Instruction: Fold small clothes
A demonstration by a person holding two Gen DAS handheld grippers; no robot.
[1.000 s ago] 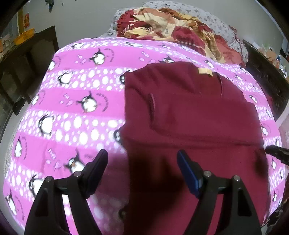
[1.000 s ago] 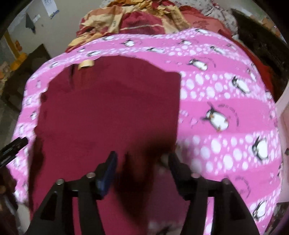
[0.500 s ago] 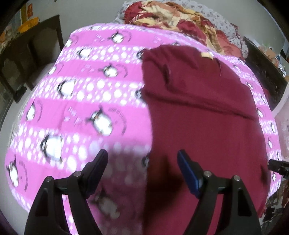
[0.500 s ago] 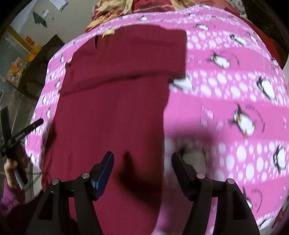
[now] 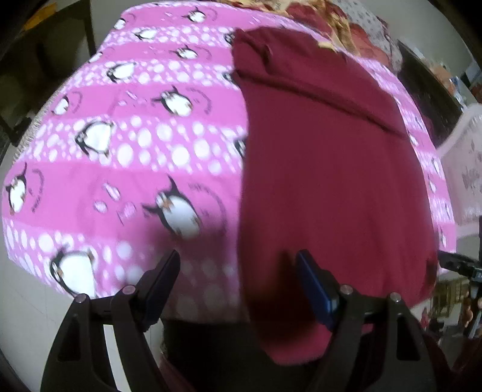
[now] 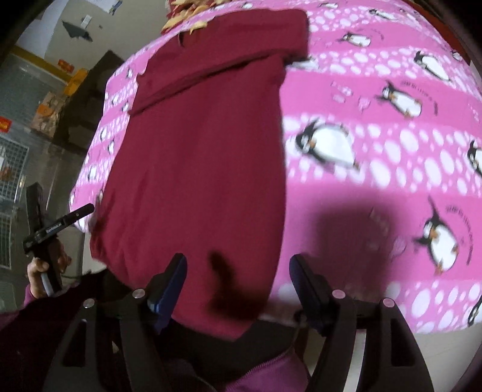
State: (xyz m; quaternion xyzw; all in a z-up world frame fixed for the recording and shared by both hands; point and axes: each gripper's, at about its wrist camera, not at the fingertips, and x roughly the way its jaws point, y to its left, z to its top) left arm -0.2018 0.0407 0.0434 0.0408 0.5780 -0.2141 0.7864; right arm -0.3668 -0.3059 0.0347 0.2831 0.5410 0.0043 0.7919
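Observation:
A maroon garment (image 5: 331,169) lies flat on a pink penguin-print blanket (image 5: 120,144), its sleeves folded in across the far end and its near hem hanging over the bed's front edge. It also shows in the right wrist view (image 6: 198,156). My left gripper (image 5: 238,280) is open and empty, above the garment's near left corner. My right gripper (image 6: 238,280) is open and empty, above the near right corner of the hem. The left gripper also shows at the left of the right wrist view (image 6: 57,226).
The pink blanket (image 6: 376,120) covers the bed. A crumpled red and yellow cloth (image 5: 340,24) lies at the far end. Dark furniture (image 5: 45,60) stands to the left, and boxes and a wire rack (image 6: 12,162) stand beyond the bed's left side.
Both grippers have pulled back toward the bed's near edge and stayed open. The garment now appears farther away, with its hem at the front edge.

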